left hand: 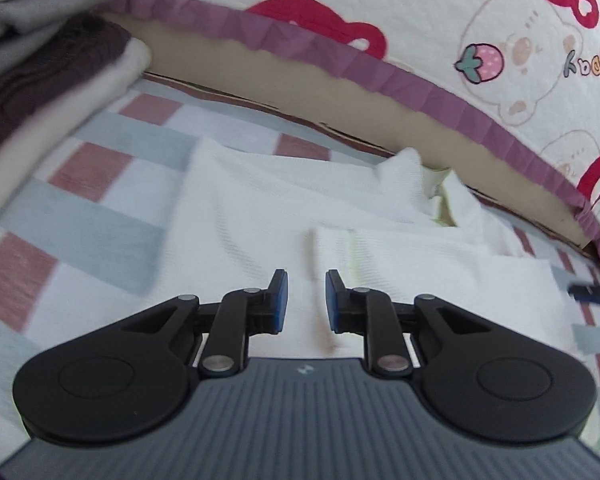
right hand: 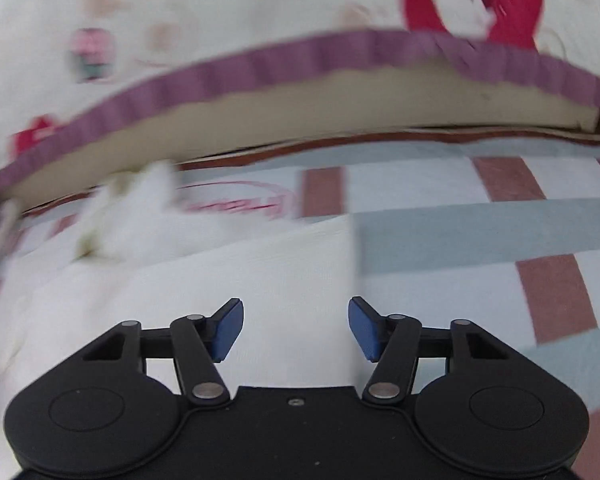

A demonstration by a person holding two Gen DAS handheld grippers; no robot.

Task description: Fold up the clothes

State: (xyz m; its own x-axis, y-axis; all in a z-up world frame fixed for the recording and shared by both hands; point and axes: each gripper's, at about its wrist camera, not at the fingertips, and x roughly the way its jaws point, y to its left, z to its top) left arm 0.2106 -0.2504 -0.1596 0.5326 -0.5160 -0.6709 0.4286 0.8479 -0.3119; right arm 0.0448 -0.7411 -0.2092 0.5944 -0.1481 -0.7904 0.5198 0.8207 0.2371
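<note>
Two grippers, both over the white knit garment (left hand: 284, 216), neither holding cloth. Left gripper (left hand: 306, 300): fingers narrowly parted, a raised fold ridge in the gap, not pinched. Right gripper (right hand: 296, 328): fingers wide apart, above the garment's right edge. Garment lies on the checked bed sheet (left hand: 80, 208), near the edge by the purple-frilled cartoon quilt (left hand: 440, 20); side panels look folded inward, collar end bunched. Stack of folded clothes (left hand: 48, 64) at the far left. My read: mid-fold or being squared up, can't tell which. Either way, grip both layers at matching edge points, move both grippers level, and flatten the collar bunch.
</note>
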